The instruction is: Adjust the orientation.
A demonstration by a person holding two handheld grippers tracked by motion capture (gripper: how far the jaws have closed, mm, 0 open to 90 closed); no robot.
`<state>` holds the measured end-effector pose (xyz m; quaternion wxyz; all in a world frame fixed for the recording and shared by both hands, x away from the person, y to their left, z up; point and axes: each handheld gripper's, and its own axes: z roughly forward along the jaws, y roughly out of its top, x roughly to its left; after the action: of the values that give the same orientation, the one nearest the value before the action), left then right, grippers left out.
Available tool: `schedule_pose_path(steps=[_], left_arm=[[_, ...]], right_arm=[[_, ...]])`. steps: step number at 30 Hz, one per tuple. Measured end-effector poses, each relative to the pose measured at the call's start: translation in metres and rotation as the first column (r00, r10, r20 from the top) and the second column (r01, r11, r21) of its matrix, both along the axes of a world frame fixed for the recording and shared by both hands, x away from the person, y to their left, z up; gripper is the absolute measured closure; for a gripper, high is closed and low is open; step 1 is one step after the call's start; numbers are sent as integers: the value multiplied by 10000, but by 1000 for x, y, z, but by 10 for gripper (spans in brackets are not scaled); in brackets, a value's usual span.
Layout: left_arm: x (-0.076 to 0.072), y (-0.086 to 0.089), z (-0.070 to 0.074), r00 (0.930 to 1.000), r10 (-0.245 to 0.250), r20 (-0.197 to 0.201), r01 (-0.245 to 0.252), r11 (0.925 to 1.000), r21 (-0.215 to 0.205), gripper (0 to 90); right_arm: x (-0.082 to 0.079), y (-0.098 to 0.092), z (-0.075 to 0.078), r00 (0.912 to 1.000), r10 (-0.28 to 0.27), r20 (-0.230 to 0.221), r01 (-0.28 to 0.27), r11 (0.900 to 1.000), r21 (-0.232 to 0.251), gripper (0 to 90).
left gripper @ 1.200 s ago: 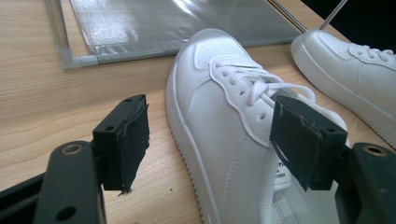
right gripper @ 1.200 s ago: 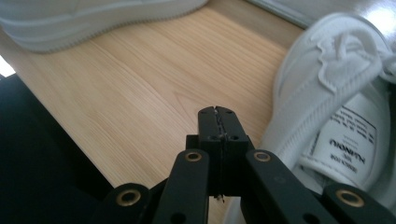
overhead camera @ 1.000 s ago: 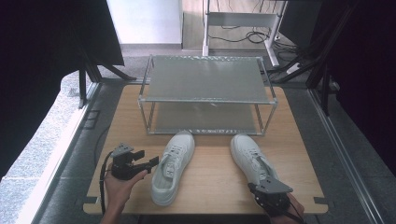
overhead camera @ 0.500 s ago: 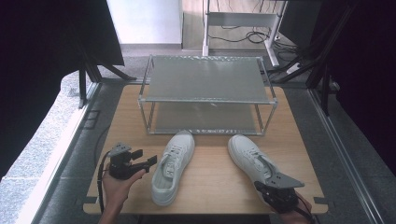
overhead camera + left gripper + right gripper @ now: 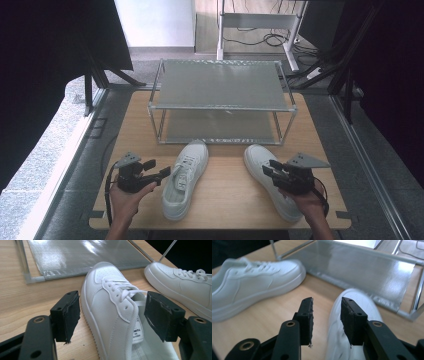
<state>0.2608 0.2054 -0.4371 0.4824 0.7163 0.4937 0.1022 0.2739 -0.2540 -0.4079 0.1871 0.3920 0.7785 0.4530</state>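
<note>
R gripper (image 5: 272, 169) above right shoe (image 5: 260, 162), jaws just been opening, nothing between (blurred). L gripper (image 5: 161, 172) jaws wide, straddling left shoe (image 5: 182, 180), no contact.

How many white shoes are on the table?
2. The left shoe lies near the table's front edge, just beside the left gripper. The right shoe lies under the right gripper. Both point toward the metal rack. None seem hidden.

Smooth white leather-look shoes (image 5: 184, 180), matt wooden table (image 5: 225, 200), shiny metal rack (image 5: 220, 90)
</note>
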Motion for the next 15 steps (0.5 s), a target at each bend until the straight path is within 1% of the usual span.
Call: schedule_pose_path(steps=[1, 2, 3, 4, 5, 7, 9, 11, 15], left_arm=[[0, -1, 0, 10000, -29, -32, 29, 10000, -2, 300], [1, -1, -1, 10000, -80, -53, 80, 10000, -10, 305], [1, -2, -1, 9999, -143, -96, 143, 9999, 9, 309], [1, -3, -2, 9998, -191, -110, 191, 9998, 1, 312], [0, -4, -2, 9996, -234, -129, 235, 9997, 19, 317], [0, -6, -1, 9995, -288, -154, 288, 9996, 18, 320], [0, -7, 0, 9992, -365, -167, 365, 9993, 4, 326], [-1, -8, 1, 9988, -448, -214, 447, 9990, -9, 337], [-1, -10, 1, 9983, -526, -267, 529, 9986, 83, 353]], right_arm=[[4, 0, 1, 9999, -125, 90, 124, 9999, 99, 605], [6, 0, 1, 9993, -229, 283, 224, 9996, 194, 603], [7, 0, 2, 9995, -212, 214, 206, 9994, 282, 598], [7, 1, 3, 9995, -212, 244, 205, 9994, 276, 595], [3, 0, 4, 9993, -169, 337, 167, 9998, 52, 586], [1, -2, 4, 9992, -210, 344, 209, 9998, 50, 584], [-3, -9, 4, 9989, -317, 338, 312, 9994, 146, 583], [-6, -19, 5, 9975, -610, 345, 599, 9977, 306, 582], [-6, -26, 4, 9963, -790, 325, 775, 9960, 444, 580]])
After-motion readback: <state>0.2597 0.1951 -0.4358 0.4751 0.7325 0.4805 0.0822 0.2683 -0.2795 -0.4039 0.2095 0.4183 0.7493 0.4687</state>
